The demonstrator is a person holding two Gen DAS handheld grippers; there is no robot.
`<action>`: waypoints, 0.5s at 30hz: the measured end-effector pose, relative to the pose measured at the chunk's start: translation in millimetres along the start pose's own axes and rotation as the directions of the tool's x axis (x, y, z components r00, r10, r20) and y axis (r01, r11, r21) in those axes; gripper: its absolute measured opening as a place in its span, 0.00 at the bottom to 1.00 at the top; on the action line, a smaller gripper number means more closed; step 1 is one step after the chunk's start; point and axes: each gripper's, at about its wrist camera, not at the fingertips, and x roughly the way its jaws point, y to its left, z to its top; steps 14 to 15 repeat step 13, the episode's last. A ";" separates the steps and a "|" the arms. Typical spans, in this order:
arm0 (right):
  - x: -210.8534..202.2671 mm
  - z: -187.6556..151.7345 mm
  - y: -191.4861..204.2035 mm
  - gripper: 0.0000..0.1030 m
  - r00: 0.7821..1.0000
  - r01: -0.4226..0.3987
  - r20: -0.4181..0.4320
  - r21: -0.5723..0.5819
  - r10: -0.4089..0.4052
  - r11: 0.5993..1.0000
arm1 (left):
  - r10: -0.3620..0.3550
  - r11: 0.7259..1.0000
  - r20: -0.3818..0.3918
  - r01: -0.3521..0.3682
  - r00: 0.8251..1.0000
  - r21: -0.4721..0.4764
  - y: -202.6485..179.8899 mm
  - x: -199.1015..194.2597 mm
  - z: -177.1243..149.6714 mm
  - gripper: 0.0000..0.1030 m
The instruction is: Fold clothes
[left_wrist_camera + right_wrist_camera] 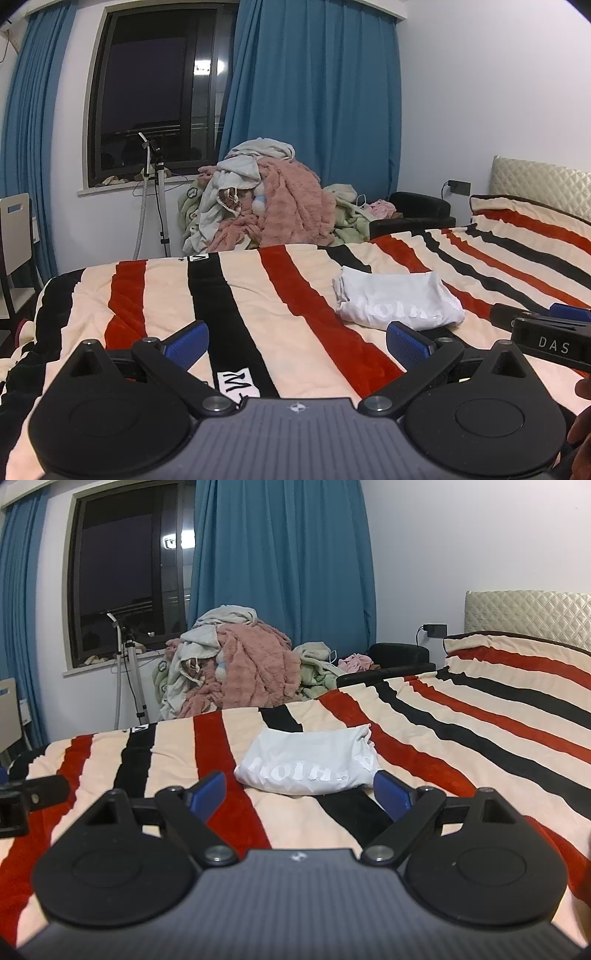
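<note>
1. Looking along the left gripper (297,343), one sees its two blue fingers (188,343) spread wide with nothing between them. They hover over the striped blanket (258,295). The white shirt (397,301) lies ahead and to the right, already folded into a small packet, apart from the fingers. The right gripper (546,326) shows at the right edge, near the shirt.

2. From the right wrist view, the right gripper (299,795) is also wide open and holds nothing. The shirt (308,762) lies just beyond its fingertips, on the blanket (461,738).

3. The risk: the packet looks loose, with one crumpled corner. If a finger pushes it or grips only the top layer, the fold could open. The soft blanket could also be caught together with the shirt.

4. The clothes pile (236,661) behind the bed probably waits for folding.
</note>
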 end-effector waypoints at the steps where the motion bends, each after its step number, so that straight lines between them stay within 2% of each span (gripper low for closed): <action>1: 0.3 0.0 -0.1 0.86 1.000 0.000 -0.001 0.001 0.000 1.000 | 0.001 1.000 0.000 -0.001 1.000 0.001 -0.4 0.6 0.0 1.00; 15: 1.6 0.7 -0.2 0.86 1.000 0.000 -0.009 0.001 0.000 1.000 | 0.007 1.000 -0.007 -0.007 1.000 0.003 -2.9 3.5 -2.9 1.00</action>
